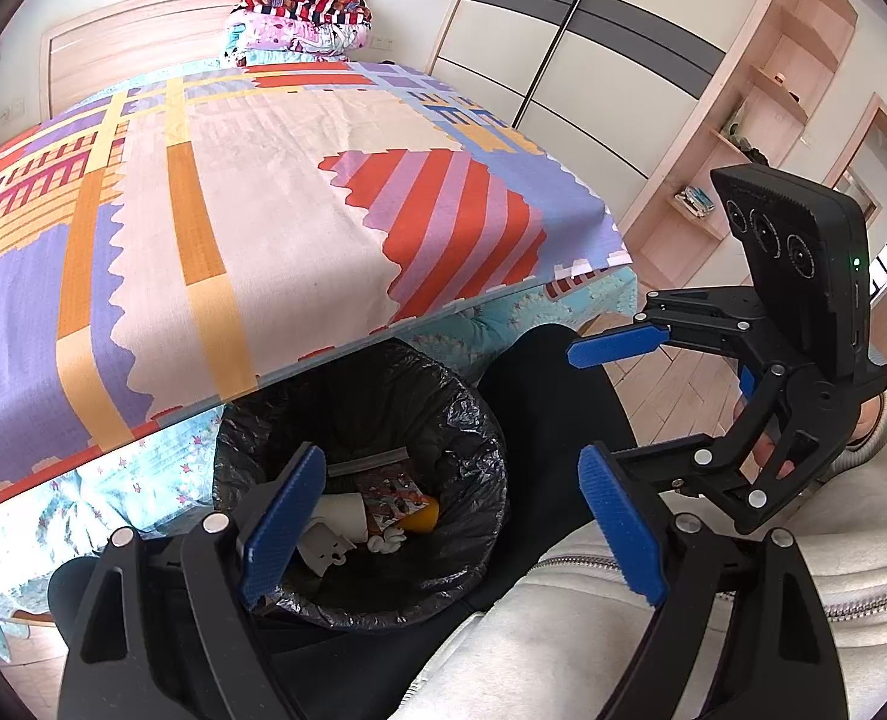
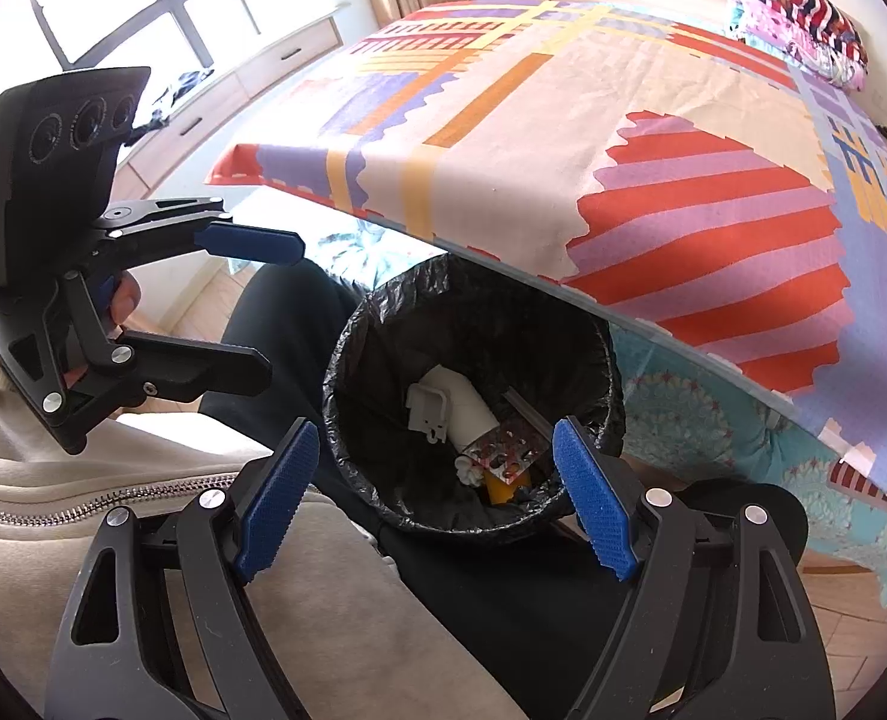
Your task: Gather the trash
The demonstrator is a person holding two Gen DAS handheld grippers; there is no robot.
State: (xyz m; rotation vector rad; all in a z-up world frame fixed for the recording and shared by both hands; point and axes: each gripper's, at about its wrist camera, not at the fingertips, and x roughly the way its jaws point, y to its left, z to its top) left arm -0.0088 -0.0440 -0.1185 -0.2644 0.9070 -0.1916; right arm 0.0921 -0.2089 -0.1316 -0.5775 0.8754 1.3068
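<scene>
A bin lined with a black bag point(image 1: 473, 432) point(image 2: 371, 324) stands on the floor against the bed's edge. Inside lie a white plastic piece point(image 1: 329, 546) point(image 2: 428, 405), a white tube point(image 2: 473, 414), a foil wrapper point(image 1: 392, 495) point(image 2: 506, 450) and a yellow item point(image 1: 422, 519) point(image 2: 500, 489). My left gripper point(image 1: 452, 525) is open and empty just above the bin's near rim; it also shows in the right wrist view point(image 2: 263, 306). My right gripper point(image 2: 431, 495) is open and empty above the bin; it also shows in the left wrist view point(image 1: 587, 402).
The bed point(image 1: 299, 192) point(image 2: 563, 138) with a patterned cover fills the space behind the bin. Folded bedding point(image 1: 305, 18) lies at its head. A wardrobe point(image 1: 593, 42) and wooden shelves point(image 1: 743, 138) stand at right. The person's dark trouser leg point(image 1: 551, 408) and beige jacket point(image 2: 113, 480) are close by.
</scene>
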